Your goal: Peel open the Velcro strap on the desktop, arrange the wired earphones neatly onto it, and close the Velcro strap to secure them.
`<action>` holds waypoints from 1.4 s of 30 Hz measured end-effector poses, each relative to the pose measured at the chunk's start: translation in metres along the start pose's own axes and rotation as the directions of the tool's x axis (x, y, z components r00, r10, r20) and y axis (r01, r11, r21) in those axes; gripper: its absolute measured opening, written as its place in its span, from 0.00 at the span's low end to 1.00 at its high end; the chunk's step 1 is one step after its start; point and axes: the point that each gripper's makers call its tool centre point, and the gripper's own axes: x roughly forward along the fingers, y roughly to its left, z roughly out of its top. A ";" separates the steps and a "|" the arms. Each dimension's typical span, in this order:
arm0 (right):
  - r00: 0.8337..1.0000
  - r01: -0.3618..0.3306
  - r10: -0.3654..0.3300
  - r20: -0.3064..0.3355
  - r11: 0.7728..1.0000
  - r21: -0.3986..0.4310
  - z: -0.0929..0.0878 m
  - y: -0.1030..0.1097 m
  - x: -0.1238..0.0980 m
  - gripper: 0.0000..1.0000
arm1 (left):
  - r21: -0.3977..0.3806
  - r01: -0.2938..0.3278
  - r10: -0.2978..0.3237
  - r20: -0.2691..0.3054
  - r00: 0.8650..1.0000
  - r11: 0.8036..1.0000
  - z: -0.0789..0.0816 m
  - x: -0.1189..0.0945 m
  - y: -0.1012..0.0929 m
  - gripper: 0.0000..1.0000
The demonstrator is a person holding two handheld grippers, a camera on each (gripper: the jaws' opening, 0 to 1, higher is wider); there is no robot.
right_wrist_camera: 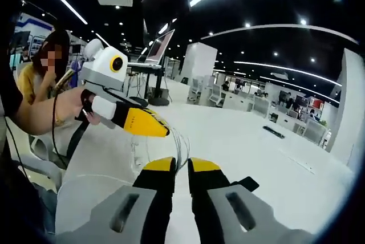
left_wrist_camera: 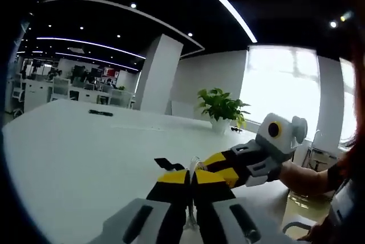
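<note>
The desk [left_wrist_camera: 74, 141] is the biggest thing I have, a wide white top running off toward an open office, with a potted plant [left_wrist_camera: 221, 107] standing at its far side. In the right gripper view the same white desk [right_wrist_camera: 256, 141] spreads ahead, and a person sits off at the left edge.

Next come my two tools. In the left gripper view the left tongs [left_wrist_camera: 191, 178] rise from the bottom with the yellow tips nearly together, only a thin slit between them. The right tongs [left_wrist_camera: 194, 167] reach in from the right and meet them almost tip to tip. In the right gripper view the right tongs [right_wrist_camera: 181, 167] are likewise close to shut, and the left tongs [right_wrist_camera: 162, 131] come in from the upper left, just above them.

Smallest are the task's things. The wired earphones [right_wrist_camera: 179, 144] show as thin pale strands hanging between the two pairs of tips, running roughly up and down; in the left gripper view the earphone wire [left_wrist_camera: 195, 164] is a faint loop at the same meeting point. I judge both tongs pinch it, though I cannot tell for certain. The Velcro strap [left_wrist_camera: 167, 165] lies dark on the desk just left of the tips, touching or nearly so; in the right gripper view its end [right_wrist_camera: 246, 184] peeks out beside the right jaw, mostly covered.
</note>
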 end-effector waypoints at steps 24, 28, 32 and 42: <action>0.992 -0.121 0.098 -0.080 0.915 -0.384 -0.018 0.085 -0.033 0.17 | -0.020 -0.029 0.030 0.010 1.000 0.999 0.008 -0.002 0.002 0.06; 0.980 -0.186 0.165 -0.114 0.961 -0.204 -0.025 0.110 -0.037 0.17 | -0.015 -0.037 0.037 0.011 0.999 0.999 0.010 -0.003 0.003 0.06; 0.969 -0.237 0.226 -0.097 0.965 -0.117 -0.024 0.128 -0.037 0.16 | -0.011 -0.036 0.036 0.020 0.999 0.999 0.013 -0.003 0.002 0.06; 0.950 -0.304 0.293 -0.108 0.947 -0.103 -0.029 0.163 -0.032 0.16 | 0.009 -0.050 0.049 0.021 0.999 0.999 0.014 -0.004 0.001 0.06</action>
